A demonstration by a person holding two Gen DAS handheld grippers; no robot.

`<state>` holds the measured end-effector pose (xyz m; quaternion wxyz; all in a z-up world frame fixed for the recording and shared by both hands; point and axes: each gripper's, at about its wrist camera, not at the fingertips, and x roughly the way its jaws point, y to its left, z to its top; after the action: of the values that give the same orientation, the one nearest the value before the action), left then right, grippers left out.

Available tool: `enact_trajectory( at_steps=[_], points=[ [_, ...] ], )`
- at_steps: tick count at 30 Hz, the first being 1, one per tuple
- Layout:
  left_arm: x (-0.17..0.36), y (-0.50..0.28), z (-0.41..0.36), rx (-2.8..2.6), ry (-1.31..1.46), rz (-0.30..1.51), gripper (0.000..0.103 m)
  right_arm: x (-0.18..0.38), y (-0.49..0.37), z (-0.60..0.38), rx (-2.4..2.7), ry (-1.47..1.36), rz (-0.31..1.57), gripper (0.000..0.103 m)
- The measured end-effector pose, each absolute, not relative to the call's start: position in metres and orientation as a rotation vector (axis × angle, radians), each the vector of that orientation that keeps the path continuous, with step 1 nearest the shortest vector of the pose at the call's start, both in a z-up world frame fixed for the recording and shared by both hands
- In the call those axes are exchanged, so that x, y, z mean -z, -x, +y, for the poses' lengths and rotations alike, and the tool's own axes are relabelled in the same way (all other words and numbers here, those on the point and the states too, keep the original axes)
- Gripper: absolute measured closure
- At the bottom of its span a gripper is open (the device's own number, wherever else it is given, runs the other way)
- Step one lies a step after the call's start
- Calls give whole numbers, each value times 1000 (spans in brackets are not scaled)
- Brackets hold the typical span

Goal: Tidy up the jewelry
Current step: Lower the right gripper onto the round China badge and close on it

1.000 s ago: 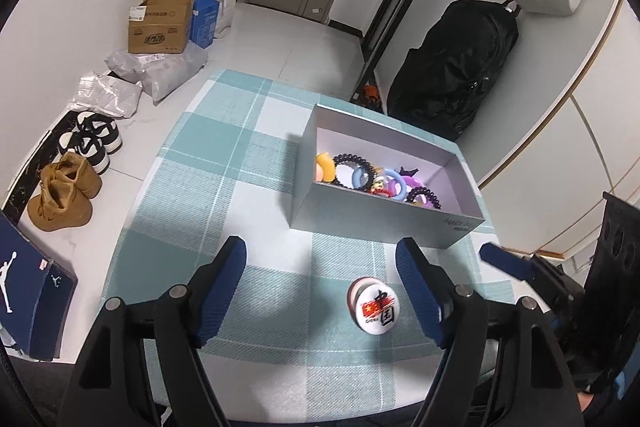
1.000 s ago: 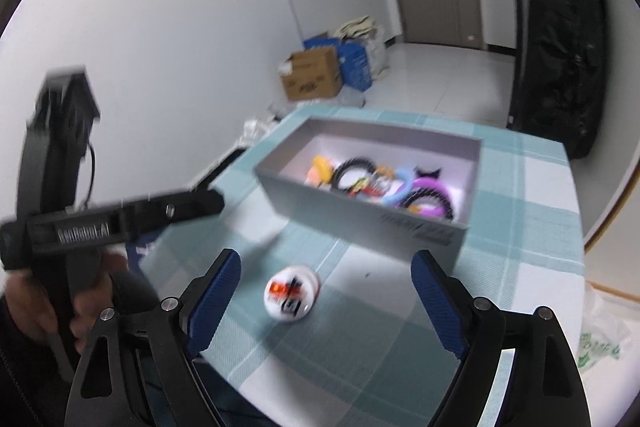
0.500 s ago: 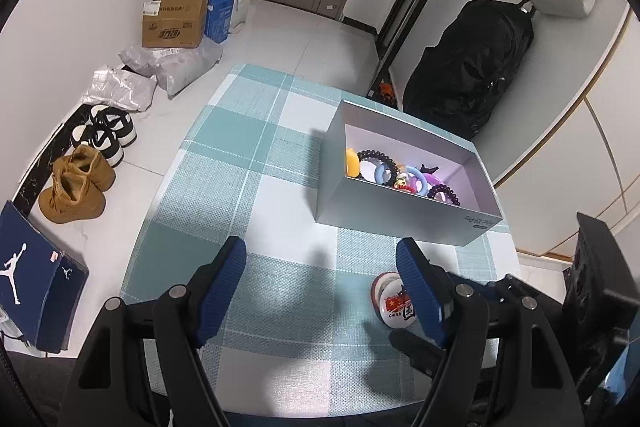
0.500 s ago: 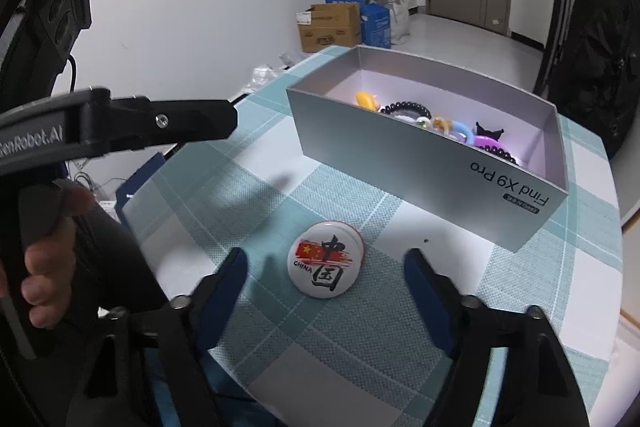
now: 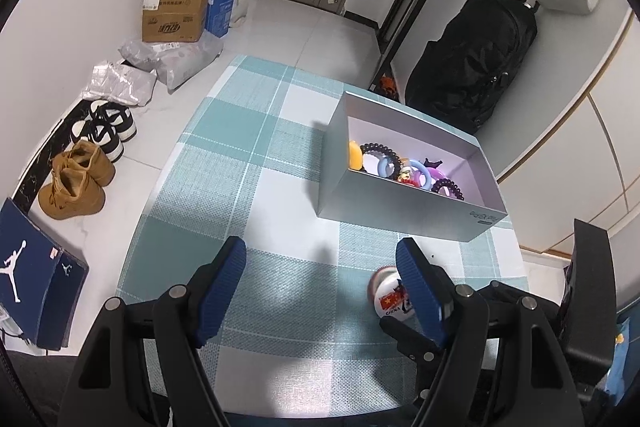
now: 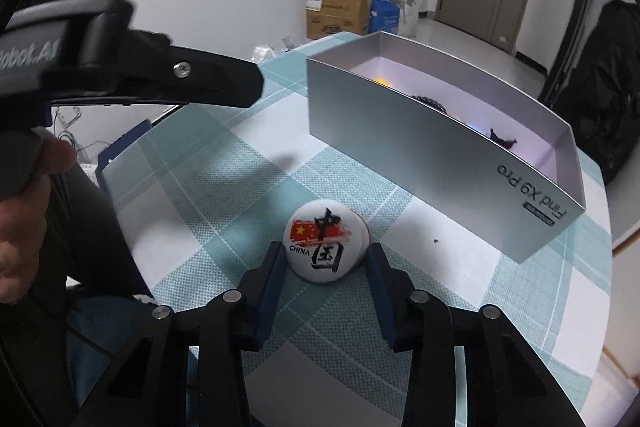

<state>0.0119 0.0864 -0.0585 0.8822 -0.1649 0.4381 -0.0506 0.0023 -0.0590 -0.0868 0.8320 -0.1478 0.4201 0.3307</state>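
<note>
A white round badge [image 6: 325, 243] with a red flag and "CHINA" print lies on the checked tablecloth. My right gripper [image 6: 326, 261] is closed around it, both pads touching its sides. The badge also shows in the left wrist view [image 5: 387, 294], partly behind my left finger. My left gripper [image 5: 322, 281] is open and empty above the cloth. A silver box [image 5: 404, 203] holds several hair ties and rings [image 5: 390, 165]; it also stands in the right wrist view [image 6: 440, 147], behind the badge.
The table [image 5: 240, 155] carries a teal checked cloth. On the floor to the left are shoes [image 5: 76, 179], cardboard boxes [image 5: 176, 15] and parcels. A black bag [image 5: 476, 67] stands behind the table. The left gripper body [image 6: 132, 75] crosses the right wrist view.
My right gripper has moved down and forward to the badge and closed its fingers on it. The left gripper has drawn back a little and stays open.
</note>
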Motion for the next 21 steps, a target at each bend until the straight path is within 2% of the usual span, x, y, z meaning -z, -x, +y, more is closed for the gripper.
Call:
enact_trajectory(
  at_steps=[3, 9, 11, 13, 21],
  points=[
    [60, -13, 87, 102, 347, 917, 29, 86, -2, -58, -705, 312, 889, 74],
    [62, -15, 92, 81, 368, 929, 29, 83, -6, -62, -713, 266, 901, 73],
    [64, -16, 97, 58, 381, 941, 29, 80, -8, -64, -715, 251, 904, 69],
    [67, -16, 102, 44, 405, 950, 29, 79, -10, -64, -733, 219, 904, 49],
    [72, -19, 110, 26, 452, 974, 29, 86, -17, -44, -710, 302, 873, 49]
  ],
)
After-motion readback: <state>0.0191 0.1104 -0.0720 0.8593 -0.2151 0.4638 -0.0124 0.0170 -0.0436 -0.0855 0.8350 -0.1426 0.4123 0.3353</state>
